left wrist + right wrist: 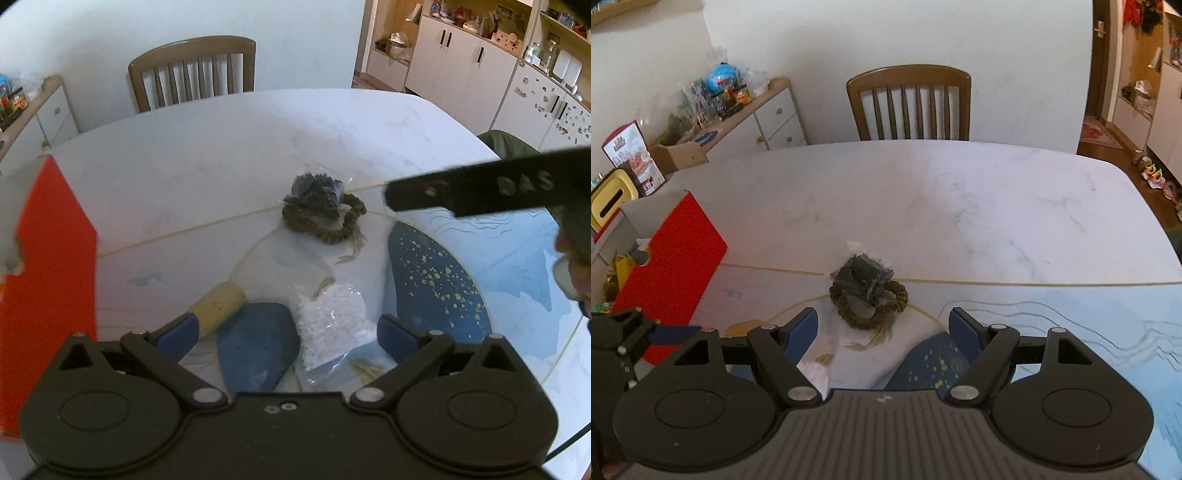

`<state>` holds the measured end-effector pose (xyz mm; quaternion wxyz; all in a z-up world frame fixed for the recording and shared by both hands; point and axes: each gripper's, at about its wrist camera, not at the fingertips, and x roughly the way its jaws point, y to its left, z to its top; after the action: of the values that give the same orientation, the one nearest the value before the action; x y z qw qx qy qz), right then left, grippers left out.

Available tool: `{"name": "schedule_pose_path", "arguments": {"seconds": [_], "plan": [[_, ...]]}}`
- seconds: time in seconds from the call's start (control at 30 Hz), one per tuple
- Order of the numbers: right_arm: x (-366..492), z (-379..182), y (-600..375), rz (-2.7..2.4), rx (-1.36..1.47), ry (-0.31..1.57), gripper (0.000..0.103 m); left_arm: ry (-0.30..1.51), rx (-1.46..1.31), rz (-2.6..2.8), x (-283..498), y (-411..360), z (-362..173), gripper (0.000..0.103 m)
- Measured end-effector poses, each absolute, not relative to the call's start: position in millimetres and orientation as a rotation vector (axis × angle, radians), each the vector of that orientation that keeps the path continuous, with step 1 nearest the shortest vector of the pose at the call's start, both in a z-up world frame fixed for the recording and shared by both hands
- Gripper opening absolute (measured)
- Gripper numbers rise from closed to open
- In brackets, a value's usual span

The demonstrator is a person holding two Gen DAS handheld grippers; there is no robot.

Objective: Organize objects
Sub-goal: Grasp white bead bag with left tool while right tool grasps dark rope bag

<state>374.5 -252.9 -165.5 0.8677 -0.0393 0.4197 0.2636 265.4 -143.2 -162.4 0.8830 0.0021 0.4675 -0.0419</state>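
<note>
Right tool (882, 330) wide, empty, near scrunchie (870, 308) under dark bag (862, 278); left tool (288, 326) wide over white bag (328, 325). Risk: pinching scrunchie drags bag, film slips.

"DAS" stands embossed on the black bar (487, 190) at right

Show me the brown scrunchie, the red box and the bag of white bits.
brown scrunchie (855, 320): right wrist view, on its front loop.
red box (676, 258): right wrist view, on its red side.
bag of white bits (328, 317): left wrist view, on the white contents.
</note>
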Motion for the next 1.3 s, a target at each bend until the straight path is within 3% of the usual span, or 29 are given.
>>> {"name": "schedule_pose_path", "arguments": {"seconds": [0.6,0.87,1.0,1.07,1.2,1.3], "plan": [[423.7,-211.8,-205.4,0.598,-0.169,0.925,0.078,0.99,0.02,-0.093,286.3,-169.8,-190.2,0.1],[429.2,-214.2,-200.9,0.624,-0.167,0.925,0.064,0.99,0.044,-0.097,282.6,-176.3,-196.7,0.086],[428.8,-214.2,-199.7,0.634,-0.167,0.92,0.059,0.979,0.042,-0.093,280.5,-176.0,-194.7,0.073],[428.6,-214.2,-199.7,0.636,-0.17,0.92,0.051,0.975,0.039,-0.093,279.2,-175.9,-193.4,0.067],[427.5,-213.2,-200.0,0.634,-0.172,0.917,0.047,0.971,0.035,-0.089,278.5,-175.9,-191.4,0.048],[426.6,-212.2,-200.6,0.637,-0.174,0.911,0.042,0.974,0.024,-0.095,279.1,-174.7,-190.4,0.044]]}}
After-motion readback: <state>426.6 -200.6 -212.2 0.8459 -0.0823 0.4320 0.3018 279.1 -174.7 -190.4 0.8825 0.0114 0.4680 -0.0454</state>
